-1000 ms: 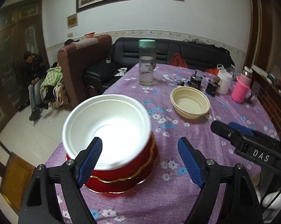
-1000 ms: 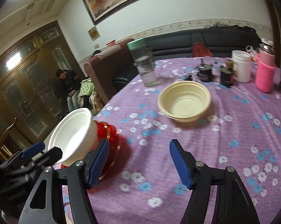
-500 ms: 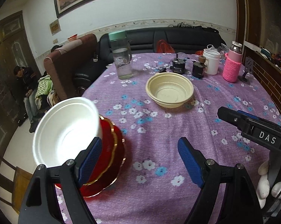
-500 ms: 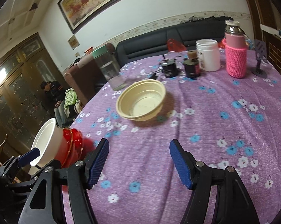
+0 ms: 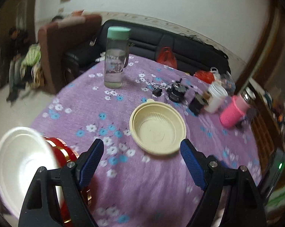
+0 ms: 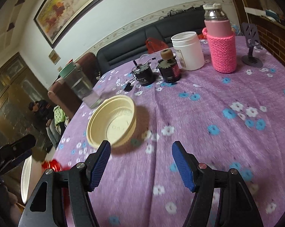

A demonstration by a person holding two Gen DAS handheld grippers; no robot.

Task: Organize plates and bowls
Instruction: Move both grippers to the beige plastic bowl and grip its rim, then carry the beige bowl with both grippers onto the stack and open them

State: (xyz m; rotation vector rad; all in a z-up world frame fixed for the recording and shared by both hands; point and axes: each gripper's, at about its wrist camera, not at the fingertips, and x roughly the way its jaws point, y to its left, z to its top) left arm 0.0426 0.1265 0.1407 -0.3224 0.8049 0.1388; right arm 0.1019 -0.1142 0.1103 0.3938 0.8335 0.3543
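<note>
Reaching for the cream bowl at frame centre, loose on the purple tablecloth; left claw and right claw both released, empty; next, straddle its rim, clench, carry to the white bowl lower left.

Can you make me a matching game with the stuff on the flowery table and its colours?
Things:
1. empty bowl in the middle
2. tall bottle's cap
3. knitted bottle sleeve
4. plates under the white bowl

Colours:
A. pink
B. red with gold trim
C. cream yellow
D. mint green

Pairs: 1-C, 2-D, 3-A, 4-B
</note>
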